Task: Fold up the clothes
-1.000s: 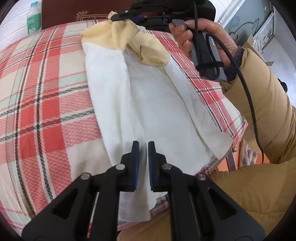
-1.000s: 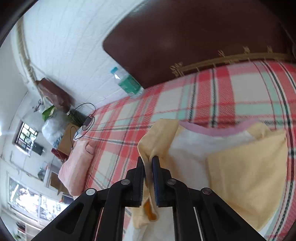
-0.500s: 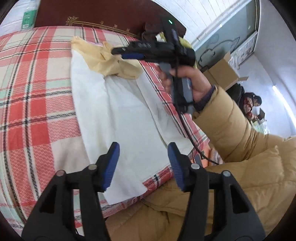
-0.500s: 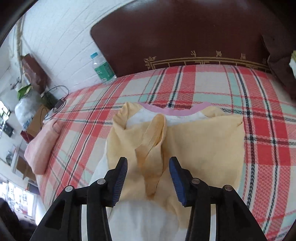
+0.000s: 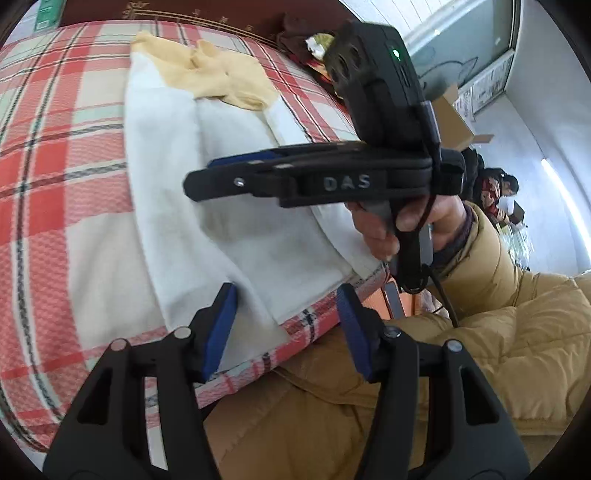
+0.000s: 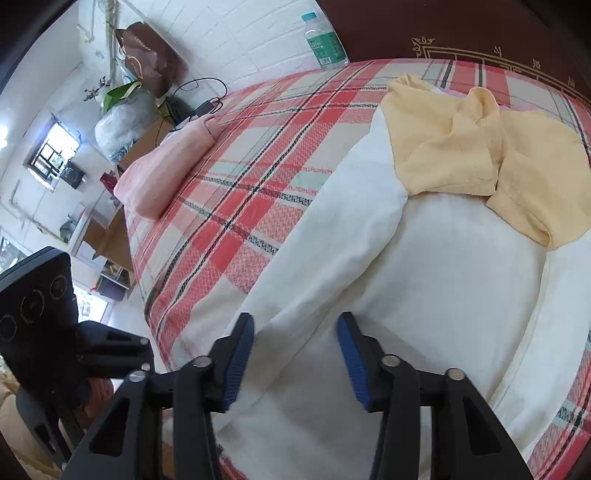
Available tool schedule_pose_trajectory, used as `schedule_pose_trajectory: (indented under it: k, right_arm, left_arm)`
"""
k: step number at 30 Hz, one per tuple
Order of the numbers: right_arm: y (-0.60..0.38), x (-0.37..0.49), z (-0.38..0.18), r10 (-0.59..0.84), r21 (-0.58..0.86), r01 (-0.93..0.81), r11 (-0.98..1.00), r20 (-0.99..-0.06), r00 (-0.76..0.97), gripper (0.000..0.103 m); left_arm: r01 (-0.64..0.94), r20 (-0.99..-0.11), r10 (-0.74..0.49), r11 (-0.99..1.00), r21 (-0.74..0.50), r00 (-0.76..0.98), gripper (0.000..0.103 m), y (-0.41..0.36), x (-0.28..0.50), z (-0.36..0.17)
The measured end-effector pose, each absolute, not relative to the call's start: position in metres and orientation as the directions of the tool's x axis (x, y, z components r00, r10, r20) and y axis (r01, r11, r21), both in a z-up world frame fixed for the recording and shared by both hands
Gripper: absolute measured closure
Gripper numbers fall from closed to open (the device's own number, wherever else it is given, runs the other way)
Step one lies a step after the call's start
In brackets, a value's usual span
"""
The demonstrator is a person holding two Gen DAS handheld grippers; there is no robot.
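Plaid bedspread (image 6: 258, 206) bears a white-and-yellow garment (image 6: 424, 258), hem hidden behind open right gripper (image 6: 295, 354).

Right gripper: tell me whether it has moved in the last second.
Yes. The right gripper let go of the yellow sleeve and pulled back from the headboard toward the shirt's white hem, jaws open.

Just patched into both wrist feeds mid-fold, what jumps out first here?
A white garment with yellow sleeves folded inward lies flat on the red plaid bedspread, its hem at the near bed edge. Both grippers are open and empty: the left gripper hovers over the hem, while the right gripper hangs above the shirt's lower body. A pink folded cloth sits at the bed's far left edge.
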State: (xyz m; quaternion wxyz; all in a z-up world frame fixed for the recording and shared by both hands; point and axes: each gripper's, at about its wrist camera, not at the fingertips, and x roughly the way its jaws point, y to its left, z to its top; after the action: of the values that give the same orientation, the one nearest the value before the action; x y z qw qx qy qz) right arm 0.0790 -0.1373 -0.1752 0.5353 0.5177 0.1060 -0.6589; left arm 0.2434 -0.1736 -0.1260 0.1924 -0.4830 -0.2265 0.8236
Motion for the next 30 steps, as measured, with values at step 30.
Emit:
schedule_pose_trajectory:
  k: [30]
  right_arm:
    - [0.039, 0.13, -0.173, -0.665, 0.485, 0.713, -0.507, -0.746, 0.035, 0.062]
  left_arm:
    - [0.047, -0.759, 0.471, -0.836, -0.546, -0.449, 0.037, -0.206, 0.267, -0.143]
